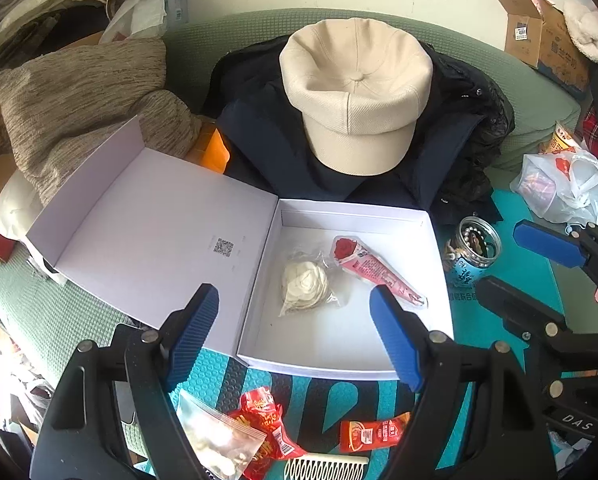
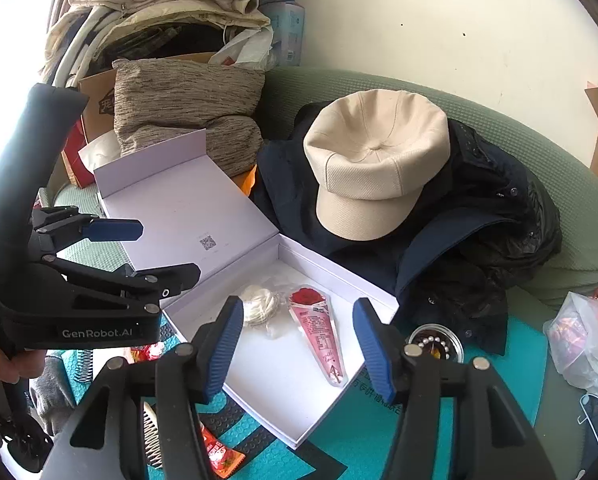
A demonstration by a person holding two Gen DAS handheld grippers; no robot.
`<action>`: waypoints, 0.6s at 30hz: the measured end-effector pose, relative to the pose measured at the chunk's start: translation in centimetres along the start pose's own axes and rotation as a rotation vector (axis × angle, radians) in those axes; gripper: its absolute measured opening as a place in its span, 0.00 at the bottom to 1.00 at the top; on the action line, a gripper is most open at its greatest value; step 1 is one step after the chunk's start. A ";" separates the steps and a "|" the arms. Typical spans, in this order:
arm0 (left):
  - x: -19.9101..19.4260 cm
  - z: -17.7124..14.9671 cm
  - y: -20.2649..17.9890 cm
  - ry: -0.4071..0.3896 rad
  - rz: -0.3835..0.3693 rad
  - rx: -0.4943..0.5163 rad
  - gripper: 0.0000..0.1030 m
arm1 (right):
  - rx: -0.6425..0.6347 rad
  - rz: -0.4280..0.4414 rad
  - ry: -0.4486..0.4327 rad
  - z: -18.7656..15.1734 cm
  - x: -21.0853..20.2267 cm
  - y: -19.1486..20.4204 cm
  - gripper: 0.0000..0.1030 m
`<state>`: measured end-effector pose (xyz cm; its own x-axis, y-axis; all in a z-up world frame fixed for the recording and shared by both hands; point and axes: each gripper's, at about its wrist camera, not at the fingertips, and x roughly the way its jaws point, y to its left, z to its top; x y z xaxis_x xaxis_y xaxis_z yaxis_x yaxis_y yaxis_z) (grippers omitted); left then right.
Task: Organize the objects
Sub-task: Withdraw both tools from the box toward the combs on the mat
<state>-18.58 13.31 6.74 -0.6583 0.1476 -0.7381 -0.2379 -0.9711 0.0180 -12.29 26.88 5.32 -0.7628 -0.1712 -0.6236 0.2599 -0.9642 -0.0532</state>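
An open white box [image 1: 431, 248] [image 2: 379, 300] lies on the teal mat, its lid [image 1: 159, 224] folded out flat to the left. Inside rest a bagged white fabric rose [image 1: 305, 284] [image 2: 261, 306] and a pink cone packet with a red rose [image 1: 373, 270] [image 2: 319, 328]. My left gripper [image 1: 293, 294] [image 2: 169, 248] hangs open above the box with nothing between its fingers. My right gripper [image 2: 297, 306] [image 1: 501, 256] hovers open over the box's near side, also holding nothing. On the mat in front lie red snack packets [image 1: 267, 420], a red sachet [image 1: 373, 434], a zip bag [image 1: 215, 436] and a comb [image 1: 325, 466].
A beige cap [image 1: 355, 92] [image 2: 375, 168] sits on a dark jacket [image 1: 459, 140] behind the box. A tin of beads [image 1: 473, 250] [image 2: 435, 342] stands right of the box. A plastic bag [image 1: 563, 184] lies far right and a brown pillow [image 1: 79, 112] at the left.
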 end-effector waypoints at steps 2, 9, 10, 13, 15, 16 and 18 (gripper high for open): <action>-0.5 -0.7 0.0 0.002 0.010 0.001 0.75 | 0.007 0.013 0.002 -0.4 -0.4 0.3 0.56; -1.2 -3.6 0.1 0.041 0.011 -0.028 0.77 | 0.015 0.040 -0.002 -2.1 -1.8 1.3 0.56; -1.3 -4.1 0.2 0.045 0.009 -0.035 0.77 | 0.018 0.043 0.000 -2.3 -1.9 1.4 0.56; -1.5 -5.4 0.2 0.057 0.014 -0.042 0.77 | 0.033 0.062 0.010 -2.9 -1.9 1.6 0.56; -1.6 -6.2 0.4 0.070 0.023 -0.059 0.77 | 0.037 0.075 0.021 -3.4 -1.9 1.8 0.56; -1.8 -6.6 0.5 0.074 0.027 -0.071 0.77 | 0.039 0.081 0.025 -3.7 -1.8 1.9 0.56; -2.0 -7.4 0.8 0.080 0.033 -0.085 0.77 | 0.046 0.097 0.037 -4.4 -1.6 2.1 0.56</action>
<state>-12.18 10.85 3.23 -0.6050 0.1035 -0.7895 -0.1537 -0.9881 -0.0118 -7.94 26.00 2.78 -0.7131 -0.2573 -0.6521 0.3032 -0.9519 0.0439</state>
